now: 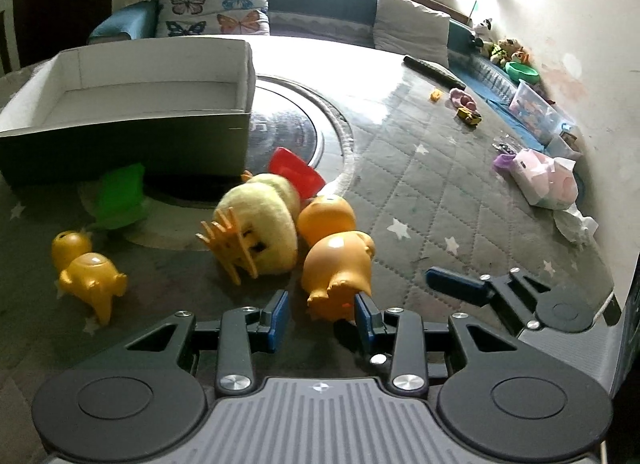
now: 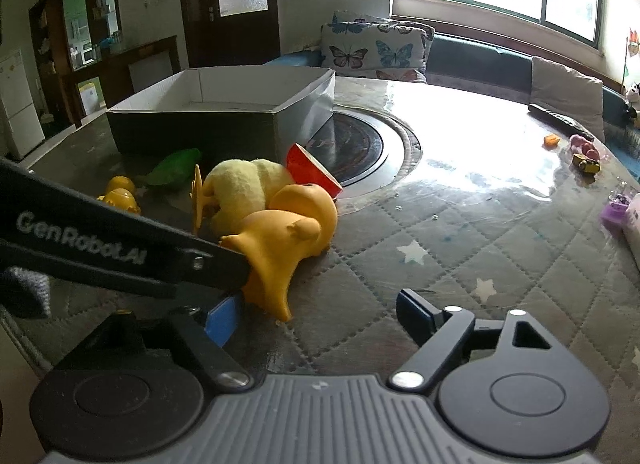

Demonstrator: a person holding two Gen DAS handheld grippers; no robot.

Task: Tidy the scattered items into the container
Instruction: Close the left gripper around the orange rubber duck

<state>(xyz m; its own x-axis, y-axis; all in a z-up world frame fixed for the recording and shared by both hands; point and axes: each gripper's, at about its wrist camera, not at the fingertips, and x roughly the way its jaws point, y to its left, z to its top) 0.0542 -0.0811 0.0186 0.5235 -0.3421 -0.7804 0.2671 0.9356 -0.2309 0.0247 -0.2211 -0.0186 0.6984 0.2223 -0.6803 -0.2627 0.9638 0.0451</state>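
Left claw (image 1: 322, 314): blue fingers partly apart; the right one touches the tail end of the nearest orange duck, the left one stands clear, so nothing is clamped.
Right claw (image 2: 316, 318): fingers wide apart over bare quilted worktop (image 2: 440, 232), holding nothing; the duck lies just beyond its left finger.
Nearest orange duck (image 1: 340, 268): lies on its side, long axis running from the left claw away toward the box, head at the far end.
Writing: "GenRobot.AI" in white on the left claw's black arm, seen from the right wrist.
Plush yellow duck (image 1: 260, 224): touching the orange duck's left side, orange feet toward the camera.
Small orange duck (image 1: 86, 272): apart, to the left.
Red cup (image 1: 296, 174): tipped over, behind the plush duck.
Green toy (image 1: 120, 196): against the box's front wall.
Box (image 1: 132, 144): open, white inside, dark outside, farthest back.
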